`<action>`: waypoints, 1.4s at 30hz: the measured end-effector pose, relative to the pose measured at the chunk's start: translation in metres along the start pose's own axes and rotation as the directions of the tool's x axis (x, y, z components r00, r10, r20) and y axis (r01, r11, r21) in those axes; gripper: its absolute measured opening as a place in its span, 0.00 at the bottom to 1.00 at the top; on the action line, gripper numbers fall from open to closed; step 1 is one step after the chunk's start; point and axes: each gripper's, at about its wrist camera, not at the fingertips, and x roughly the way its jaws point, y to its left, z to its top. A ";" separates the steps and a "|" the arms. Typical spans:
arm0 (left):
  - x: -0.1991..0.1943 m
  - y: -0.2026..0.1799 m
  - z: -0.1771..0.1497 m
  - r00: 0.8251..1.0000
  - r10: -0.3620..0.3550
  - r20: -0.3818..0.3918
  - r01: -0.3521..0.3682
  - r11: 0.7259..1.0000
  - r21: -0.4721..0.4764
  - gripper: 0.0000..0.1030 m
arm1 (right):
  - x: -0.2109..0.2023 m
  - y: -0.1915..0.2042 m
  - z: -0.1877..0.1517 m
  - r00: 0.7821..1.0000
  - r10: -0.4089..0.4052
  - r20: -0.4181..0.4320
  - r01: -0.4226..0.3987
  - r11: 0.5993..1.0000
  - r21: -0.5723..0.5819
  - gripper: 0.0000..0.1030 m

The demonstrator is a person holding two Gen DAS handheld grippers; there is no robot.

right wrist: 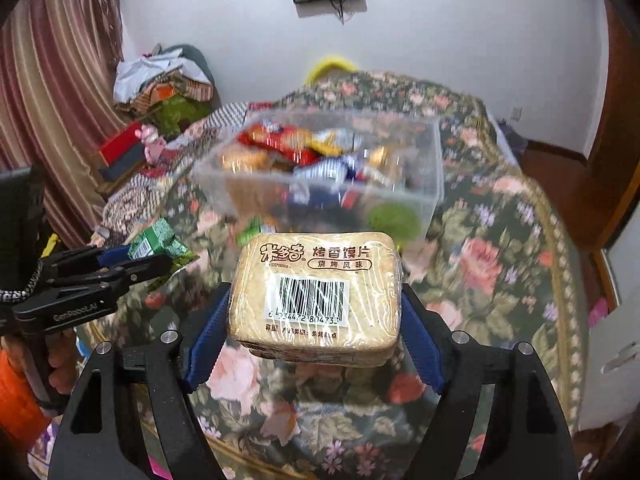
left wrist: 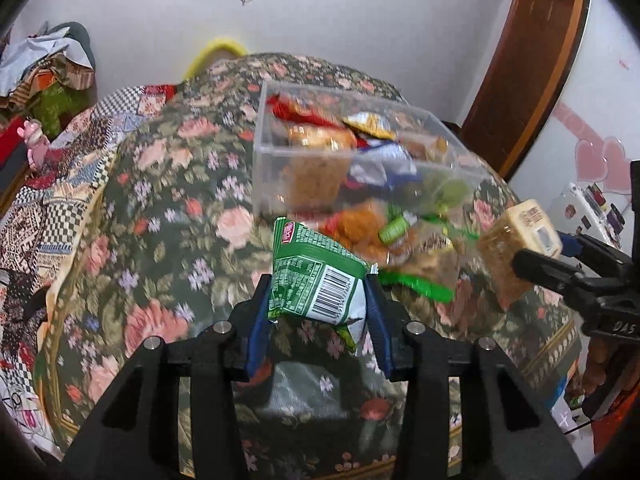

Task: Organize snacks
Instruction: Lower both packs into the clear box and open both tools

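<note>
My left gripper (left wrist: 318, 300) is shut on a green snack packet (left wrist: 316, 276) with a barcode, held clear above the floral tablecloth. My right gripper (right wrist: 314, 312) is shut on a tan wrapped pack of baked bread slices (right wrist: 316, 296), also lifted off the cloth. Each gripper shows in the other's view: the bread pack (left wrist: 516, 248) at the right, the green packet (right wrist: 156, 242) at the left. Beyond both stands a clear plastic box (left wrist: 272, 152) (right wrist: 432, 168) holding several wrapped snacks. Loose snacks (left wrist: 372, 228) lie on the cloth in front of the box.
The floral tablecloth (left wrist: 168, 208) (right wrist: 500, 248) covers a round table. A pile of cloth and a pink toy (left wrist: 36, 140) sit at the far left. A wooden door frame (left wrist: 532, 64) rises at the right, curtains (right wrist: 48, 80) at the left.
</note>
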 end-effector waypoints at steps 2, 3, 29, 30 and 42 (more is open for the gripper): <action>-0.003 -0.001 0.008 1.000 0.009 0.018 -0.009 1.000 -0.001 0.42 | -0.004 -0.001 0.007 1.000 0.001 0.022 -0.001 1.000 -0.002 0.74; -0.005 -0.001 0.011 1.000 0.014 0.026 -0.014 1.000 -0.001 0.42 | -0.006 -0.001 0.011 0.999 0.000 0.034 0.000 1.000 -0.005 0.74; 0.031 -0.004 0.130 0.988 0.036 0.152 -0.031 0.999 -0.032 0.42 | 0.044 -0.010 0.103 0.988 -0.030 0.150 0.031 0.999 -0.006 0.74; 0.036 -0.004 0.132 0.989 0.037 0.146 -0.032 0.999 -0.032 0.43 | 0.049 -0.012 0.106 0.989 -0.039 0.146 0.040 0.999 -0.004 0.74; 0.089 -0.004 0.137 0.996 0.051 0.068 -0.047 0.997 -0.056 0.43 | 0.094 -0.038 0.108 0.990 -0.123 0.063 0.123 0.992 0.009 0.75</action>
